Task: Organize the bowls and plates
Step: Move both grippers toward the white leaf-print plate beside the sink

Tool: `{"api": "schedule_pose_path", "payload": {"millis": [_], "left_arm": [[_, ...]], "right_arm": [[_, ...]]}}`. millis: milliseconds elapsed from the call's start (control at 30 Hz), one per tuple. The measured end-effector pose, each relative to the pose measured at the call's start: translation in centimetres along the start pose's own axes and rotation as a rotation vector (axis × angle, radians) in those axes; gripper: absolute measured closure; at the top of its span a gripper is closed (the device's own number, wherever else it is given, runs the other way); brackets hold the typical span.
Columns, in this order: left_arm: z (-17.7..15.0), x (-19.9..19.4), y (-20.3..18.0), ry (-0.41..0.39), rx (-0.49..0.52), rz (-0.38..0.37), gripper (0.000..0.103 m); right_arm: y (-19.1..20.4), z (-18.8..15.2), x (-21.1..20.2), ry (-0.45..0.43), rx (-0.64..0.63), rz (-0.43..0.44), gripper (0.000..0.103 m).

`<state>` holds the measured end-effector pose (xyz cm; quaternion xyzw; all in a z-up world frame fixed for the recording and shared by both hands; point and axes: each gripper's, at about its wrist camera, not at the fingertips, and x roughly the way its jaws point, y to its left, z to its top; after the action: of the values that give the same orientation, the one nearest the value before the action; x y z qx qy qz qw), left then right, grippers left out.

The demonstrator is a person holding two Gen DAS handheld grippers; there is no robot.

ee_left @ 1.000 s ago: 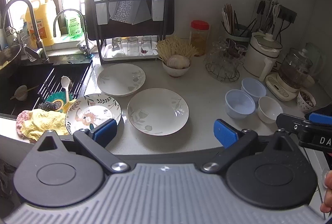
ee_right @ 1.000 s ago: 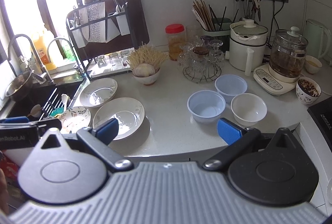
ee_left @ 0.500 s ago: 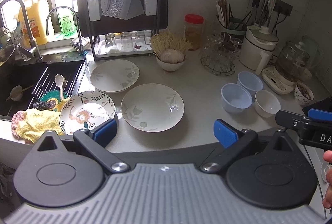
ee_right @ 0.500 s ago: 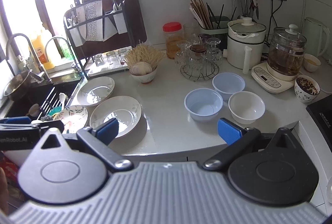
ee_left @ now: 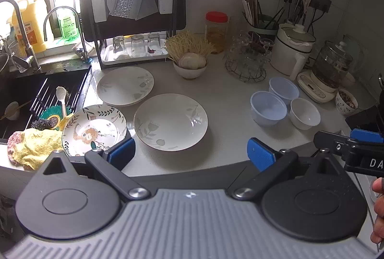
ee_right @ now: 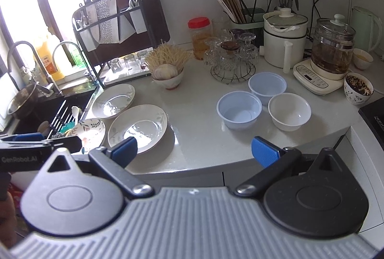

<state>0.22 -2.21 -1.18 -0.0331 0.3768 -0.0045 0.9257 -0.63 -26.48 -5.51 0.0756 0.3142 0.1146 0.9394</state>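
Three plates lie on the white counter: a leaf-print plate (ee_left: 171, 124) nearest me, a second one (ee_left: 124, 85) behind it, and a patterned plate (ee_left: 94, 129) by the sink. Two pale blue bowls (ee_right: 239, 109) (ee_right: 267, 86) and a white bowl (ee_right: 289, 111) cluster to the right. My left gripper (ee_left: 190, 154) hovers open before the counter edge, facing the near plate. My right gripper (ee_right: 194, 149) is open too, held short of the counter between plates and bowls. Neither holds anything.
A black sink (ee_left: 21, 100) with utensils and a yellow cloth (ee_left: 36, 146) lies at the left. A dish rack (ee_left: 134, 19), a bowl of noodles and garlic (ee_left: 190, 62), a glass stand (ee_right: 231, 59), a white cooker (ee_right: 284, 39), a glass kettle (ee_right: 332, 50) and a chopstick holder line the back.
Both grippers have drawn back slightly and risen, so the counter appears a little farther away. Nothing on the counter has moved, and both pairs of jaws stay open.
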Motion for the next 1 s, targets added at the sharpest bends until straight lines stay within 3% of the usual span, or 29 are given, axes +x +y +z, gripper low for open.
{"api": "schedule_pose_path", "payload": {"millis": [600,1000], "left_arm": [[0.3,1.5,0.4,0.065,0.022,-0.025,0.002],[1.2,2.0,2.7,0.049,0.025,-0.046,0.002]], "right_arm": [[0.1,-0.3,0.6,0.017,0.037,-0.022,0.0],[1.9,0.4,1.2,0.005,0.039,-0.022,0.0]]}}
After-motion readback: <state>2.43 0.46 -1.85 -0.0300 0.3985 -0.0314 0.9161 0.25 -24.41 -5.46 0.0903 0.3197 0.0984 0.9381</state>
